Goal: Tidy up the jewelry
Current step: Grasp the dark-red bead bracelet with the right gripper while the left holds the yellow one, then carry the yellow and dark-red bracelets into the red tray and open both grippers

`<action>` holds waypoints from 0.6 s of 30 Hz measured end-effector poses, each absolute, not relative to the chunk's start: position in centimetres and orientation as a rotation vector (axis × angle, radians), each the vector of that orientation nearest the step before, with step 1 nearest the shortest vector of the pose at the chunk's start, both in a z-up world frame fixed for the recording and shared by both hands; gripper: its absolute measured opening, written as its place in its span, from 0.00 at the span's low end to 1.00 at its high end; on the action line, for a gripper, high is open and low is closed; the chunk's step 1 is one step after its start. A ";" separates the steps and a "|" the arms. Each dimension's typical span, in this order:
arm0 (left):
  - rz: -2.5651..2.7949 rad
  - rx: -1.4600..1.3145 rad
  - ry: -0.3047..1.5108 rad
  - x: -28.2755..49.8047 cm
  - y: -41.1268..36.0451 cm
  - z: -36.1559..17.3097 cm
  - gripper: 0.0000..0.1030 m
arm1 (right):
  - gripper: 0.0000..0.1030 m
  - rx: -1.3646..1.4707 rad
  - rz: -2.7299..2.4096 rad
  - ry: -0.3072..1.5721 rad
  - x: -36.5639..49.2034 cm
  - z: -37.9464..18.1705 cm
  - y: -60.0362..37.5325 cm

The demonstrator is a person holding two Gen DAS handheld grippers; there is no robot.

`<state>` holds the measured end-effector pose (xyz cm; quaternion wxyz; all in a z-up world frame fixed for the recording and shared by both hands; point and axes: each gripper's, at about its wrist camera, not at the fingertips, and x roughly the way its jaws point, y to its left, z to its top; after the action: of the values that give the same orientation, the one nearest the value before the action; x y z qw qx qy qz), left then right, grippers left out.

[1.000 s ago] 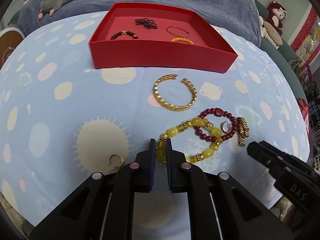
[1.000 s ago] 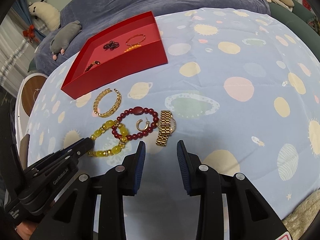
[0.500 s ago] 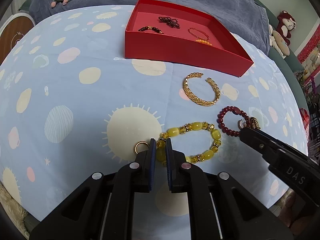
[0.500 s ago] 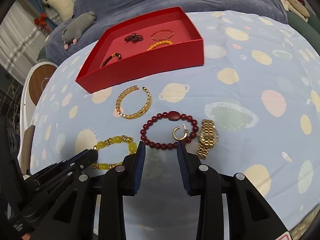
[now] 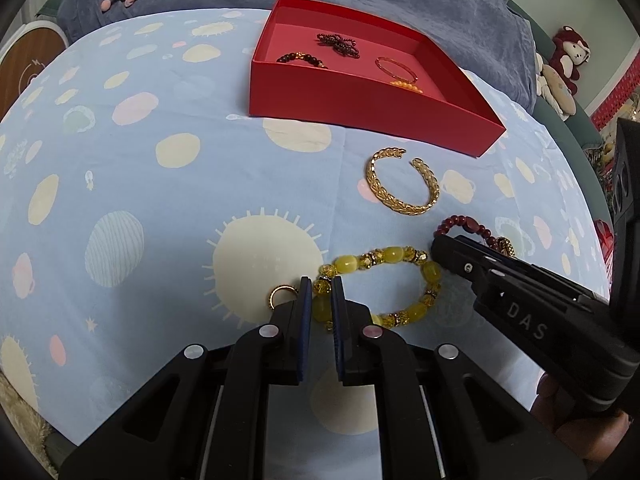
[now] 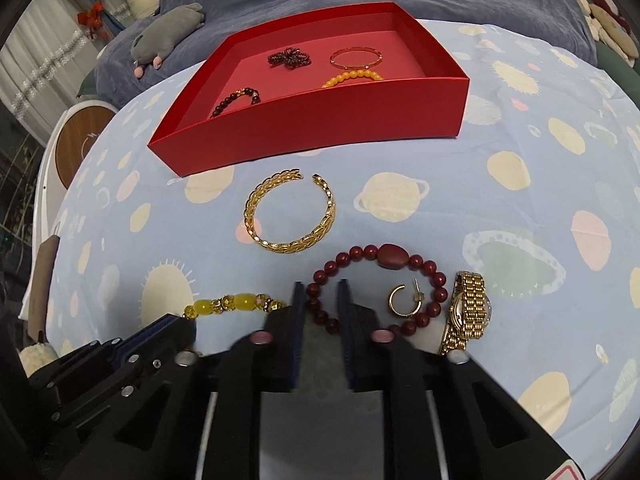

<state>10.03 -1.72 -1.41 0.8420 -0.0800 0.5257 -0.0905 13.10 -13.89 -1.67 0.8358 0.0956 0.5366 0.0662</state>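
My left gripper is shut on the yellow bead bracelet, which lies on the blue cloth; the bracelet also shows in the right wrist view. My right gripper is open, its fingers straddling the left side of the dark red bead bracelet. A gold hoop earring lies inside that bracelet and a gold watch lies right of it. A gold cuff bracelet lies nearer the red box, which holds several pieces.
A small gold ring lies just left of my left fingers. A grey plush toy rests on the dark blue blanket behind the box. The cloth drops off at the near edge and left side.
My right gripper has moved forward and down onto the red bead bracelet and narrowed its opening. My left gripper has dragged the yellow bracelet left, away from the red one.
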 end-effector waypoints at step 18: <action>-0.281 -0.201 1.012 9.9 -3.1 5.0 0.09 | 0.07 0.349 0.121 0.966 10.1 5.5 -18.2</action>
<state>9.87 -3.05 4.95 0.8603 -0.0959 0.4823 -0.1340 10.06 -18.24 5.55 0.8692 0.1667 0.4620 0.0580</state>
